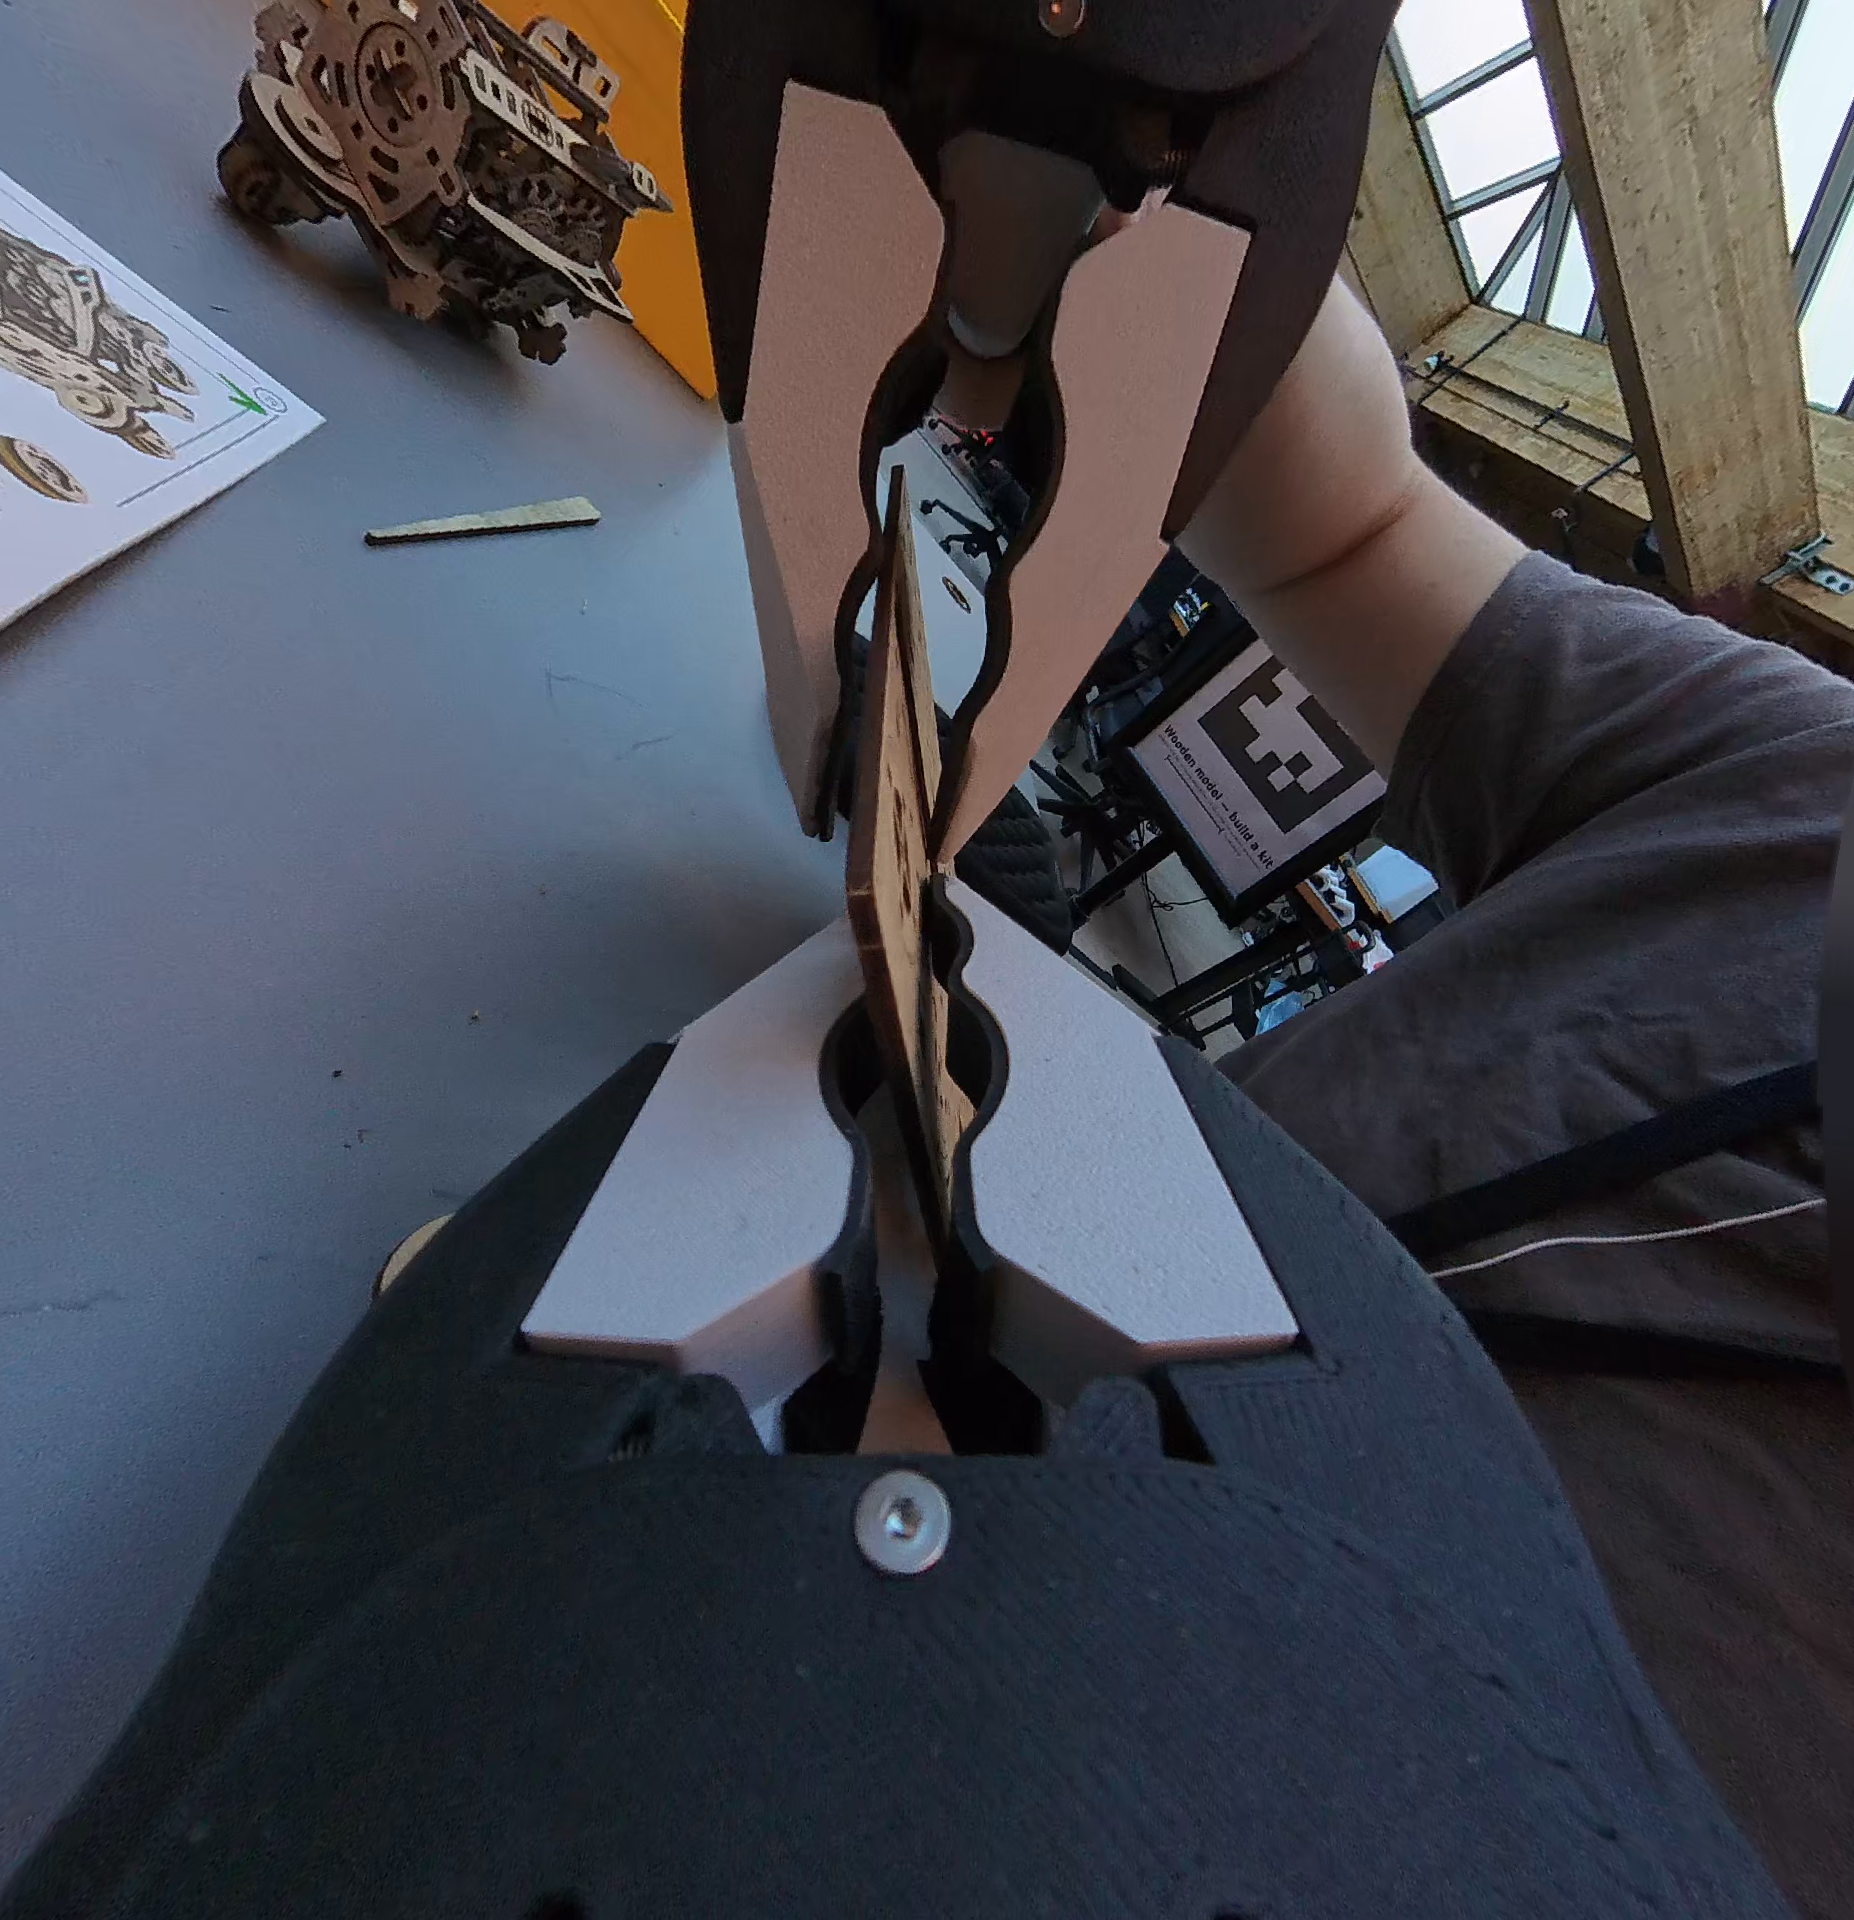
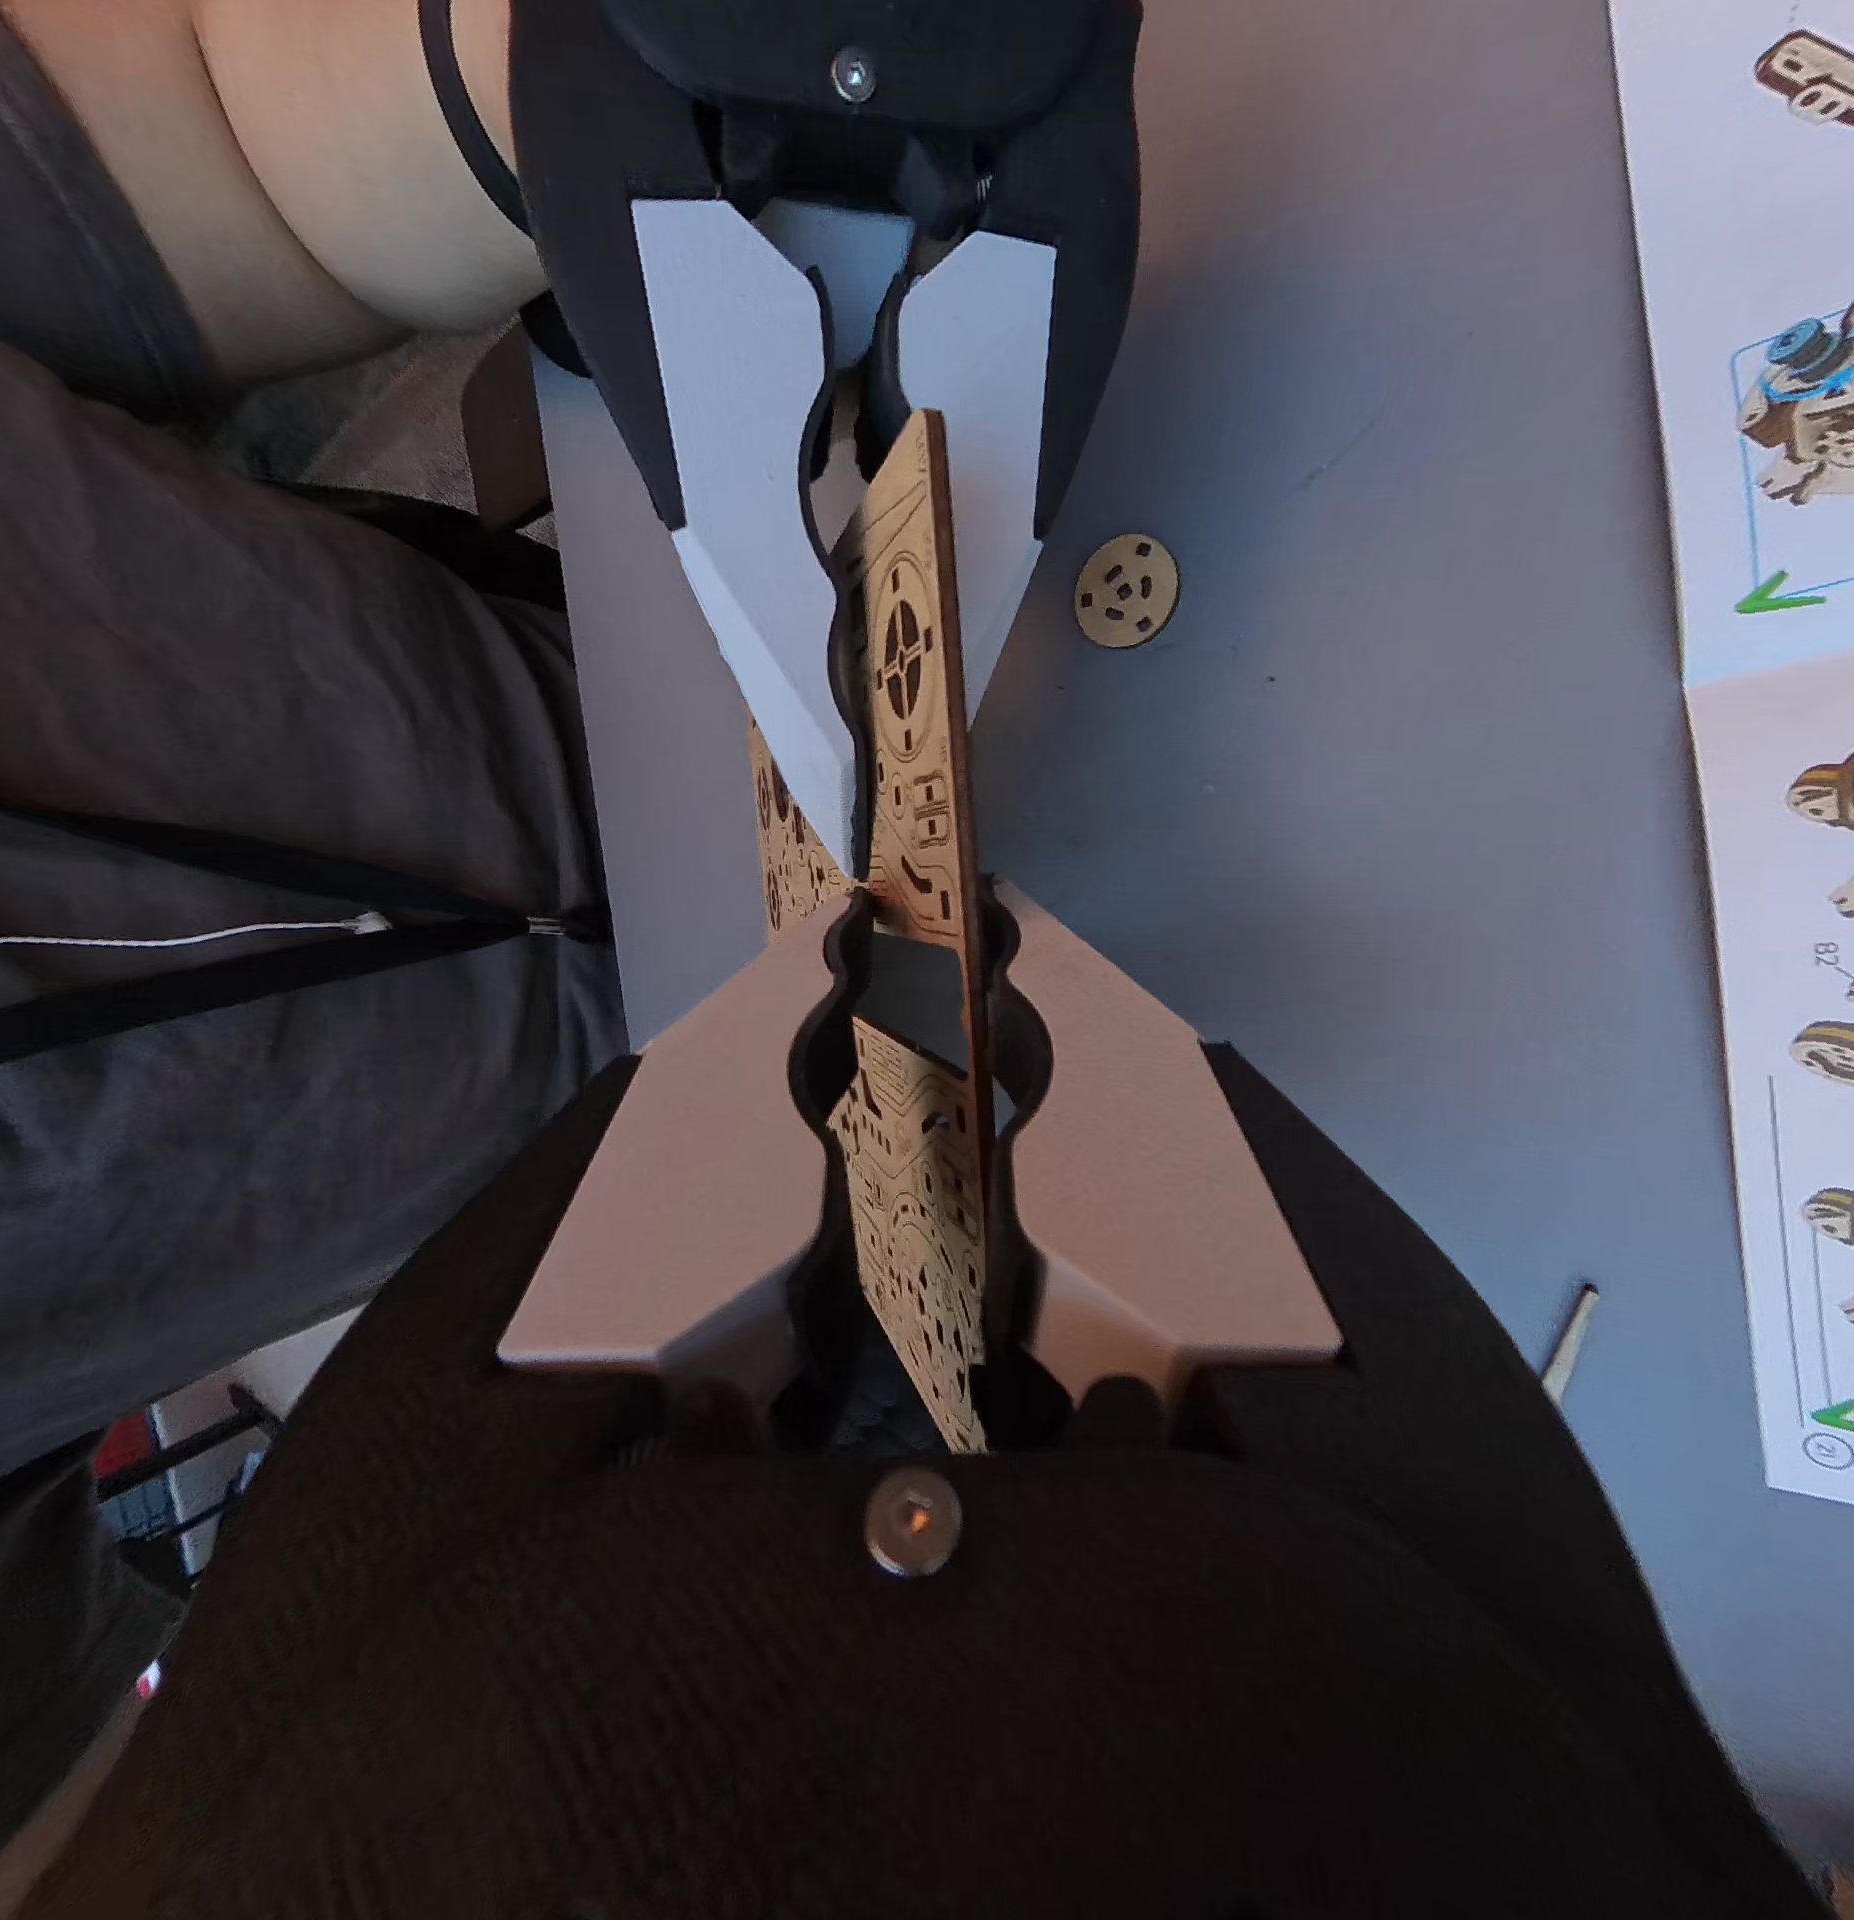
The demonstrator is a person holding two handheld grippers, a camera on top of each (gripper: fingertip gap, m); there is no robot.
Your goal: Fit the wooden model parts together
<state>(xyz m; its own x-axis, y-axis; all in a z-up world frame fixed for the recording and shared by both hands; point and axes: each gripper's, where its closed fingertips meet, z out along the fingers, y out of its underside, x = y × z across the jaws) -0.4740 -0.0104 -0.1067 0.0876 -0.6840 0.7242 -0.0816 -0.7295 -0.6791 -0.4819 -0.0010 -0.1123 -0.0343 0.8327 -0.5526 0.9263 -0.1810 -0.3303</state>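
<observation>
The two tongs meet tip to tip above the grey worktop (image 1: 383,831), both clamped on one thin wooden sheet (image 1: 902,831) of cut-out parts. In the left wrist view, the left tongs (image 1: 902,925) come up from the bottom and the right tongs (image 1: 881,821) reach down from the top, with a bare arm (image 1: 1307,457) behind them. The sheet stands on its edge, and its long side runs from the bottom to the top of the frame. A built wooden model (image 1: 435,166) sits at the upper left. A round wooden disc (image 2: 1125,592) lies flat on the worktop by the paper guide (image 2: 1796,727).
</observation>
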